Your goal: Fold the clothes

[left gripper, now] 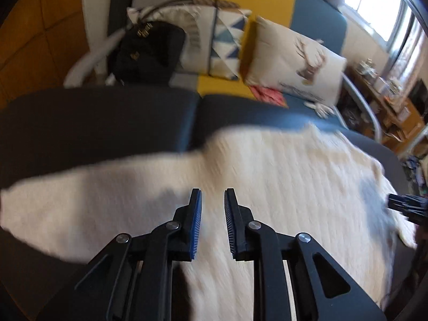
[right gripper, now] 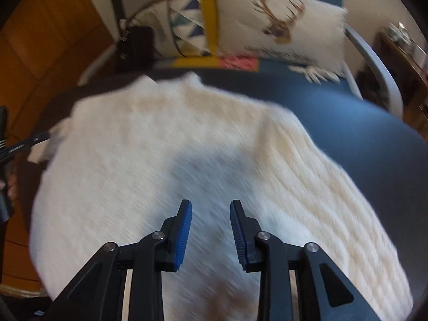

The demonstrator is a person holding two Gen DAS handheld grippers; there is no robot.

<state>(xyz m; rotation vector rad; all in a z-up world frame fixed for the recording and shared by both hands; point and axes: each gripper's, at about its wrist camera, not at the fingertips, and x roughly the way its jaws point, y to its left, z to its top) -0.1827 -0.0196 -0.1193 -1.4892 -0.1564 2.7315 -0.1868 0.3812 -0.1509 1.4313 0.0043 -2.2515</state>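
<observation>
— Starting with the left wrist view: what was seen there?

— The left gripper was seen with its blue-padded fingers a little apart and nothing gripped between them. A white knitted sweater was spread beneath, laid flat on a dark cushion, with one sleeve stretched out to the left. The tip of the right gripper was caught at the right edge, over the sweater's far side. Behind, a black handbag, a triangle-patterned pillow and a deer-print pillow were propped on a sofa. Much was blurred.

— And from the right wrist?

— The right gripper was shown with its fingers likewise parted, empty, hung over the sweater's lower part. The collar was pointed away, towards the pillows. The garment was laid partly on a blue cushion. The left gripper was glimpsed at the left edge, beside the sweater's border.
</observation>
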